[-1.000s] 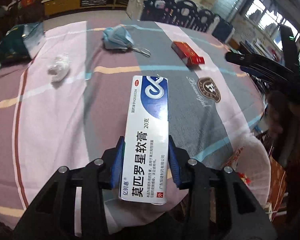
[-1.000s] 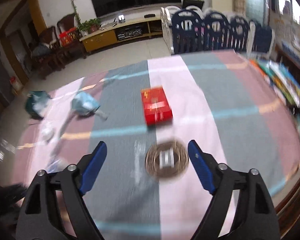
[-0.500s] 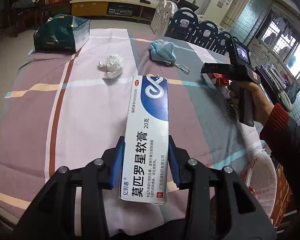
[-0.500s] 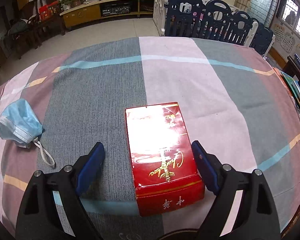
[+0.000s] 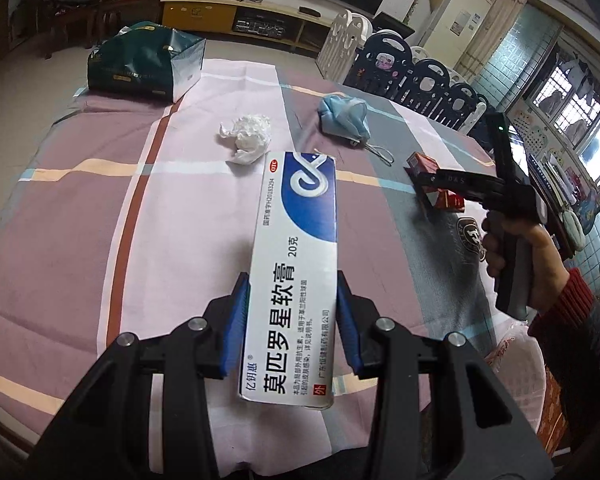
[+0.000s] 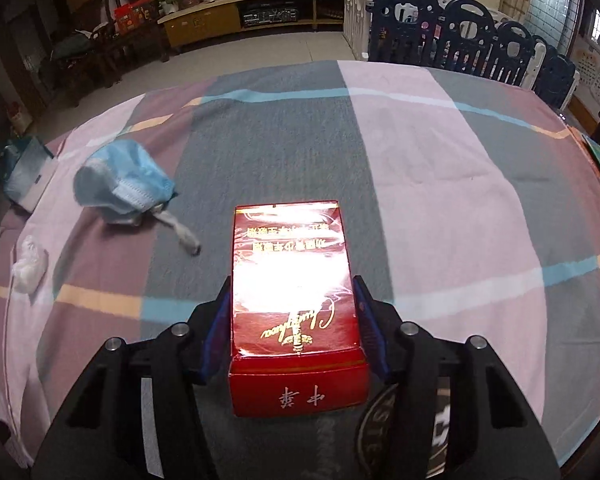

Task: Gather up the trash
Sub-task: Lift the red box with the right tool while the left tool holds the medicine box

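Red box (image 6: 296,312) between right gripper (image 6: 292,320) pads, mid-table.

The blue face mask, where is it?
The blue face mask lies on the tablecloth, left of the red box in the right wrist view, with the crumpled tissue nearby.

Between the matt black plastic arms of the left gripper (image 5: 292,320) sits a smooth card ointment box (image 5: 296,264) with a slight sheen. The red box (image 6: 296,304) between the right gripper (image 6: 296,320) pads is glossy film-wrapped card, glaring white on top. Ahead lie a woven striped tablecloth (image 6: 440,184), soft pleated blue mask (image 6: 124,184) and crumpled tissue (image 5: 250,136).
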`<state>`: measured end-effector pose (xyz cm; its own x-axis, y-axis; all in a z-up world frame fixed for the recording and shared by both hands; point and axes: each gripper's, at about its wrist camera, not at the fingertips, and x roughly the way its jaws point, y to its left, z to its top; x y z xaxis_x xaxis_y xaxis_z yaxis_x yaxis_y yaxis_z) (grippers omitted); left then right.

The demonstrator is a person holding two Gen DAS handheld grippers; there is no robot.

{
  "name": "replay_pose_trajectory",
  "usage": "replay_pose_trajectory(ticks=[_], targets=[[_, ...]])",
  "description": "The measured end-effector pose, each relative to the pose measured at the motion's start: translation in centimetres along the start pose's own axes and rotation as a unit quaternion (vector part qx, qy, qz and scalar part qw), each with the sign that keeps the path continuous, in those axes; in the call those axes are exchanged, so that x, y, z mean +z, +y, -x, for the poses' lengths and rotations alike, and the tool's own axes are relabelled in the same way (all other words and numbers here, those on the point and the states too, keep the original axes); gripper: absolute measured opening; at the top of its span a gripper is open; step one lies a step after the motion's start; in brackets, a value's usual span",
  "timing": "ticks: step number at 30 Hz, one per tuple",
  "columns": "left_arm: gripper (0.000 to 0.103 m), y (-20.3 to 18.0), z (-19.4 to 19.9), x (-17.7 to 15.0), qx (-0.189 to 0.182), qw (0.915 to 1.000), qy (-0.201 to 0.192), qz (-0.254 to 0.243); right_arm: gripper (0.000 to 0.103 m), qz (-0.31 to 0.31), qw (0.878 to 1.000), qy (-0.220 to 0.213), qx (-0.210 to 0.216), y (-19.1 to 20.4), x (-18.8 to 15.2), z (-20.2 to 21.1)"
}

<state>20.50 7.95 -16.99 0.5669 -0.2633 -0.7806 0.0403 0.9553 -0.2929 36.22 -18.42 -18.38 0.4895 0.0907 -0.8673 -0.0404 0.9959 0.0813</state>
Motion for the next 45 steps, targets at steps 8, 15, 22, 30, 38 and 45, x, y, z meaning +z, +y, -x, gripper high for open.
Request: replay_pose_trajectory(ticks=[8, 15, 22, 30, 38, 45], targets=[[0.042, 0.3, 0.1, 0.0, 0.006, 0.9999, -0.006, 0.007, 0.056, -0.031, 0.996, 0.007, 0.088, 2.6, -6.8, 4.3], [0.042, 0.4, 0.5, -0.1, 0.007, 0.9998, -0.012, 0.014, 0.056, -0.027, 0.994, -0.009, 0.102, 4.6, -9.2, 7.7], [0.042, 0.5, 0.7, -0.2, 0.013, 0.9996, -0.019, 0.015, 0.056, 0.008, 0.995, -0.037, 0.094, 6.7, -10.2, 10.7], [0.042, 0.5, 0.9, -0.2, 0.012, 0.9996, -0.021, 0.015, 0.056, -0.007, 0.995, -0.039, 0.096, 7.1, -11.3, 11.5], [0.042, 0.6, 0.9, -0.1, 0.011, 0.9997, -0.02, 0.013, 0.056, -0.022, 0.995, -0.033, 0.095, 6.8, -12.1, 11.5], [0.042, 0.5, 0.9, -0.1, 0.012, 0.9996, -0.021, 0.013, 0.056, -0.028, 0.994, -0.026, 0.099, 7.0, -12.5, 11.2]])
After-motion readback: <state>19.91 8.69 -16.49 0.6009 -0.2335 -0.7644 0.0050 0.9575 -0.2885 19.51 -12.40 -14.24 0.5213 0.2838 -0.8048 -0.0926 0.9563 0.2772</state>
